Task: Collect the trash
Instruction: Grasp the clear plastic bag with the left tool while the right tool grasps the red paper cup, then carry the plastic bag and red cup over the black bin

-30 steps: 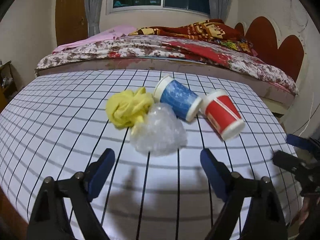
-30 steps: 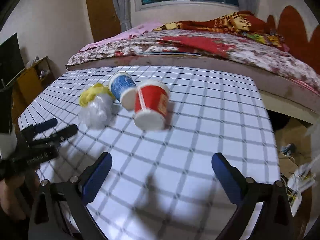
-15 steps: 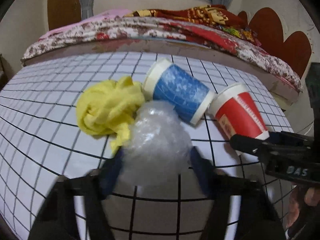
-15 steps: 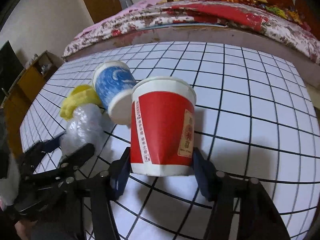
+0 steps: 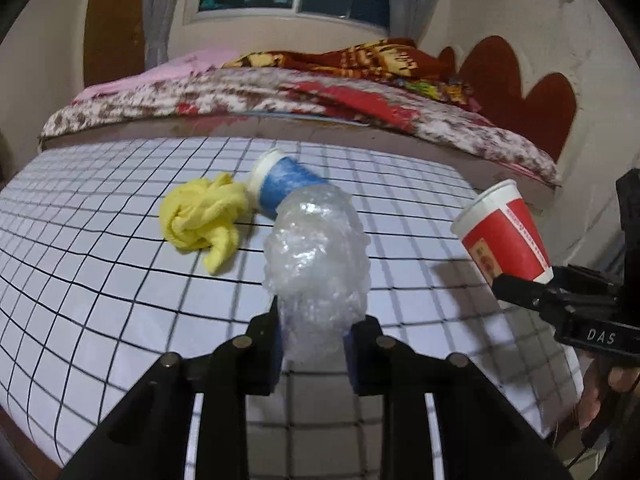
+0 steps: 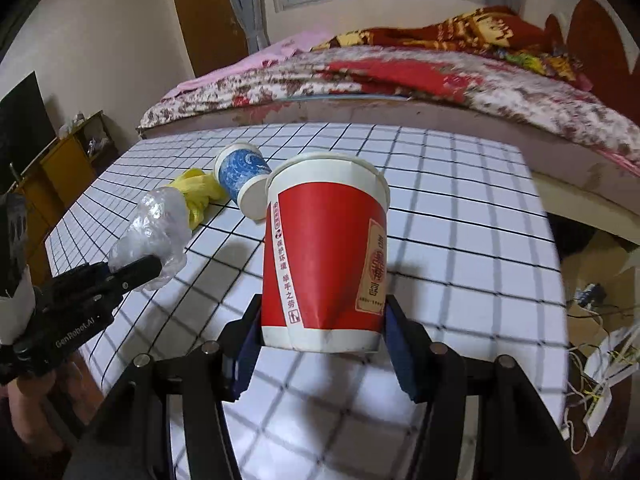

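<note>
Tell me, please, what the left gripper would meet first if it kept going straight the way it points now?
Holding the clear plastic wad, the left gripper points toward the blue cup lying on the checked table; that looks first, though depth is uncertain.

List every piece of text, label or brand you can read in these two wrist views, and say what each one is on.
"DAS": white letters on the black body of the right tongs, seen from the left wrist.
"GenRobot.AI": white print on the body of the left tongs, seen from the right wrist.
Red cup: a vertical white strip of Chinese characters and a tan label with a red seal; too blurred to read reliably.
Blue cup: no text visible.
</note>
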The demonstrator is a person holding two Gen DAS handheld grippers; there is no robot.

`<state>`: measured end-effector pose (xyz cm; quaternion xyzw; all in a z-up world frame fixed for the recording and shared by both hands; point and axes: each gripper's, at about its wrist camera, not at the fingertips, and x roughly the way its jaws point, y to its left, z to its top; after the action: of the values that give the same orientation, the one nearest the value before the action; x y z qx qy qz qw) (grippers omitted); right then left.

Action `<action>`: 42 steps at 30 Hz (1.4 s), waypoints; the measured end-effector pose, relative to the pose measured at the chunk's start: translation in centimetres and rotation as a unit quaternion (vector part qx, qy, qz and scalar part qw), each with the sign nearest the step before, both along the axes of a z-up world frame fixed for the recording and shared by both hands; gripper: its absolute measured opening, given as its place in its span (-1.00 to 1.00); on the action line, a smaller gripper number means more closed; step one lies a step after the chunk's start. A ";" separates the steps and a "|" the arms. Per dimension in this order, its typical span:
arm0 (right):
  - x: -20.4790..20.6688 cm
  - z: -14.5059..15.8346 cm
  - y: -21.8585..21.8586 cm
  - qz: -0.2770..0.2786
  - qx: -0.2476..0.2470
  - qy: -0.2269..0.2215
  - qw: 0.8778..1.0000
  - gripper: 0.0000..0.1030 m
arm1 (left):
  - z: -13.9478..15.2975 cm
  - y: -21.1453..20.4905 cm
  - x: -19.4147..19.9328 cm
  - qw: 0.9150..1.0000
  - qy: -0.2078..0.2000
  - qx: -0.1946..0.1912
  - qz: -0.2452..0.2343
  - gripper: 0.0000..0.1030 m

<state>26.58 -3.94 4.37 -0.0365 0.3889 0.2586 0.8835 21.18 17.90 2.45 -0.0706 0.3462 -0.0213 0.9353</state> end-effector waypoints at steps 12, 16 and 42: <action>-7.5 2.0 -9.7 -0.049 0.001 -0.033 0.998 0.14 | 0.6 -6.2 -4.4 0.999 -0.025 0.000 -0.036 -0.49; -9.6 2.3 -12.2 -0.063 0.006 -0.045 0.997 0.14 | 0.7 -7.9 -6.0 0.998 -0.031 0.005 -0.050 -0.49; -17.3 1.2 -24.9 -0.152 -0.019 -0.066 0.986 0.14 | 0.1 -21.8 -10.0 0.984 -0.029 0.033 -0.172 -0.49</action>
<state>9.31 -28.82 5.59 -0.0109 0.3360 0.1110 0.9352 11.15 -3.94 2.57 0.0217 0.3265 -0.1719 0.9292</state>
